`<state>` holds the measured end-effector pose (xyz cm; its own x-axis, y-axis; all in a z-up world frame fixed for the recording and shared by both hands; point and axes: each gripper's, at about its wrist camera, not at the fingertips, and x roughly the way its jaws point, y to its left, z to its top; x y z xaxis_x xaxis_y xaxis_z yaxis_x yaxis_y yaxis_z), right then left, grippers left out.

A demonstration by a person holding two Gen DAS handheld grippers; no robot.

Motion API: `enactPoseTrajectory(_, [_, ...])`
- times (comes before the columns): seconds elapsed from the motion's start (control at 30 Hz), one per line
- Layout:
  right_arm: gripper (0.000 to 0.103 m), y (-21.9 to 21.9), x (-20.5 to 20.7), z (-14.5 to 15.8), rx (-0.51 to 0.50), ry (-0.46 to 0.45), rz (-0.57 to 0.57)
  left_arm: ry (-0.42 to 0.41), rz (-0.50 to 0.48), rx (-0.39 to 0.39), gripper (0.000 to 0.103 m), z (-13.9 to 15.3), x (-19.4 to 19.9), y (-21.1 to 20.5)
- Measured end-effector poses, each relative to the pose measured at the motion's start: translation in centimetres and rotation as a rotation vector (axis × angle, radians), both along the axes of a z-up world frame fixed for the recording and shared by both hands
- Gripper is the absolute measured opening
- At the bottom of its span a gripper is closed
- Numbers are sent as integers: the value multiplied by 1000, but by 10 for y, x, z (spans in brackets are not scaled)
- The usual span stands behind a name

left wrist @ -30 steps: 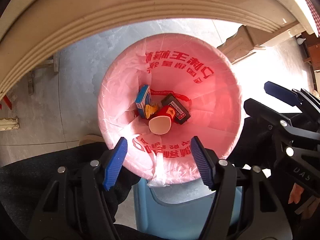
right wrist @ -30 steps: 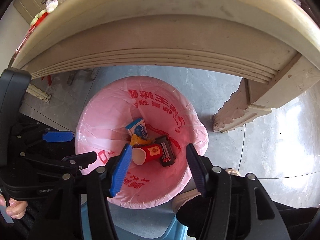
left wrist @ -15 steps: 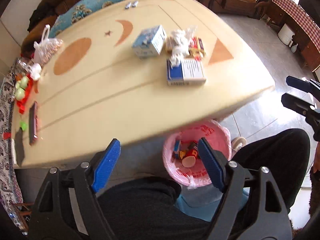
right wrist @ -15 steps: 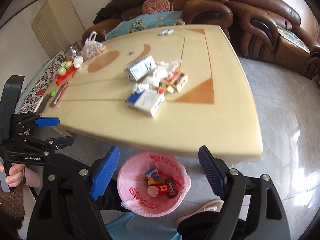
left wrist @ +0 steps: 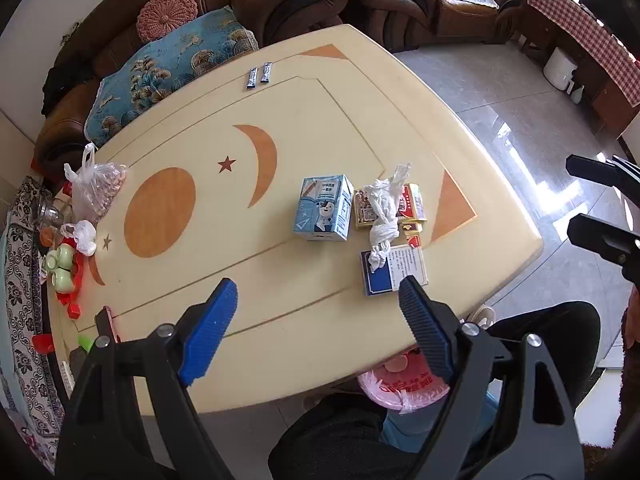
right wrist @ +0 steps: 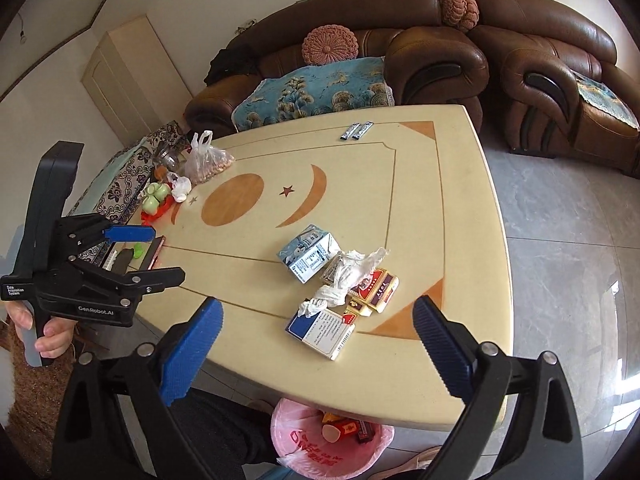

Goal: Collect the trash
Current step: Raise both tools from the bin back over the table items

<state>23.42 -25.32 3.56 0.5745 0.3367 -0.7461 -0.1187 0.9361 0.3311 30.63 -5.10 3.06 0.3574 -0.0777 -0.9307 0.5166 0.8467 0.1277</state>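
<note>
On the cream table [left wrist: 280, 340] lie a light blue carton [left wrist: 324, 210] [right wrist: 308, 254], a crumpled white wrapper [left wrist: 384, 212] [right wrist: 344, 276], red and gold cigarette packs [left wrist: 410, 202] [right wrist: 376, 286] and a blue-and-white box [left wrist: 394, 270] [right wrist: 322, 330]. The pink-lined bin [left wrist: 400, 384] [right wrist: 312, 444] stands on the floor under the near table edge, with a paper cup and packs inside. My left gripper [left wrist: 317, 284] hangs above the table, jaws opening, nothing between them. My right gripper [right wrist: 318, 303] hovers over the trash, jaws opening wide and empty.
Brown leather sofas [right wrist: 440, 52] ring the far side. A plastic bag of nuts [left wrist: 98, 188], green cups [left wrist: 60, 268] and a phone [right wrist: 156, 252] sit at the table's left end. Two sachets [left wrist: 258, 74] lie near its far edge. A person's dark trouser legs [left wrist: 360, 440] are below.
Both grippers have risen from just over the bin's mouth to high above the table top. Their jaws have spread wider. The bin now shows small under the table edge.
</note>
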Motion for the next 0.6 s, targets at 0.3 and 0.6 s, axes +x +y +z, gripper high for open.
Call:
enactPoseTrajectory(0.3, [93, 5, 39, -32, 1, 97, 18, 124, -49, -28, 81, -39, 60, -21])
enactPoseTrajectory(0.6, [93, 34, 72, -79, -33, 208, 86, 229, -51, -7, 81, -95, 104, -30])
